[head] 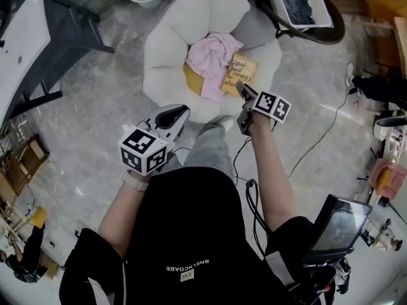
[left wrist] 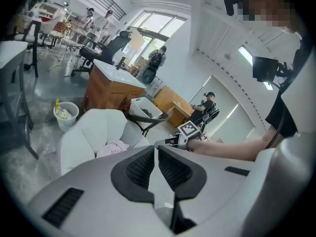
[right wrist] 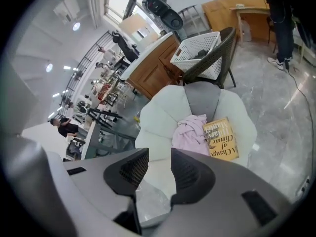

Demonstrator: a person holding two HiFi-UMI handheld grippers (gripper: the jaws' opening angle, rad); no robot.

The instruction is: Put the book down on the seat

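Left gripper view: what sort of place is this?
Probably an open-plan office or lab with a lounge corner: office chairs and a wooden counter at the back, a white cushioned armchair on polished stone-look floor.

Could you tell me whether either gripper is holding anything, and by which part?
Nothing is held: the right gripper is open and empty, the left gripper shut on nothing, and the book lies on the seat.
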